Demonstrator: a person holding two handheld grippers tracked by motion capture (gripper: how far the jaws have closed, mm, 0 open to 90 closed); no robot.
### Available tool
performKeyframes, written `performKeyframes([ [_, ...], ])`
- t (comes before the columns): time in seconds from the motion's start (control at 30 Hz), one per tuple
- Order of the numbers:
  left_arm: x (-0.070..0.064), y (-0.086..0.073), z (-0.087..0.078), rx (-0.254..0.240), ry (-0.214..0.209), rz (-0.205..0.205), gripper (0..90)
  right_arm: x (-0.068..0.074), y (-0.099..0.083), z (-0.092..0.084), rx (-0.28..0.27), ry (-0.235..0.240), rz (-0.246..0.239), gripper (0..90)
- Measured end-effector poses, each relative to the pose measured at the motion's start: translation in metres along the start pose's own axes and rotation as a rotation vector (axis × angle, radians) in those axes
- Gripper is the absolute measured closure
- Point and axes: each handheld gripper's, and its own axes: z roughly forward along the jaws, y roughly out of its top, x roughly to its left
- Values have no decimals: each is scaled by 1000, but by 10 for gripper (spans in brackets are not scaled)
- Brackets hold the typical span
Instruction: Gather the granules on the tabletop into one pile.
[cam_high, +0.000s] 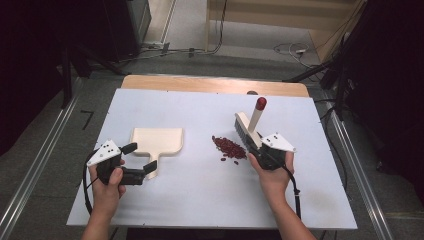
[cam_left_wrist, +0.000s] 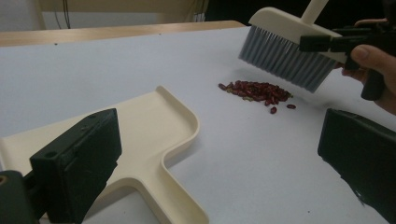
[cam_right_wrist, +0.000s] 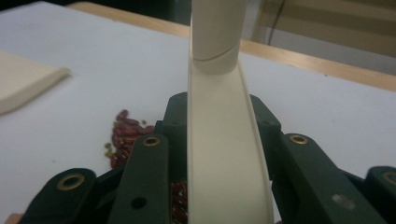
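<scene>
A cream dustpan (cam_high: 156, 141) (cam_left_wrist: 154, 121) lies flat on the white table left of centre, its handle toward me. My left gripper (cam_high: 140, 159) (cam_left_wrist: 219, 158) stands open around that handle, one jaw on each side, not pressing it. A pile of dark red beans (cam_high: 229, 147) (cam_left_wrist: 256, 90) (cam_right_wrist: 122, 135) lies mid-table. My right gripper (cam_high: 256, 145) (cam_right_wrist: 222, 140) is shut on a cream brush (cam_high: 248, 127) (cam_left_wrist: 286, 49) (cam_right_wrist: 224, 140). The brush's grey bristles hang just right of the beans, and its red-tipped handle (cam_high: 260, 103) points up and away.
The white table board (cam_high: 200, 200) has a wooden strip (cam_high: 215, 85) along its far edge. Metal rails (cam_high: 35, 165) run along both sides on the floor, and cables (cam_high: 292, 50) lie on the floor beyond.
</scene>
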Motion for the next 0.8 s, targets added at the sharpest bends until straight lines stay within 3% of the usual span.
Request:
performKeyframes([
  [0.07,0,0,1,2,-2,1,0,-2,3,-4,-19,122,-16,657],
  [0.17,-1,0,2,8,-2,5,0,7,3,-5,1,312,-71,657],
  [0.23,-2,0,2,9,-1,6,0,14,1,0,38,408,-109,657],
  [0.3,-2,0,2,12,1,7,0,17,-4,7,81,474,-141,657],
  [0.4,-2,0,1,11,0,7,0,16,-9,15,96,510,-152,657],
  [0.5,-1,0,1,10,0,4,0,8,-7,19,92,453,-152,658],
  [0.63,-1,0,1,9,-1,5,0,-2,-6,19,87,418,-131,658],
  [0.8,-1,-1,1,10,1,5,0,-10,1,5,26,463,-66,657],
])
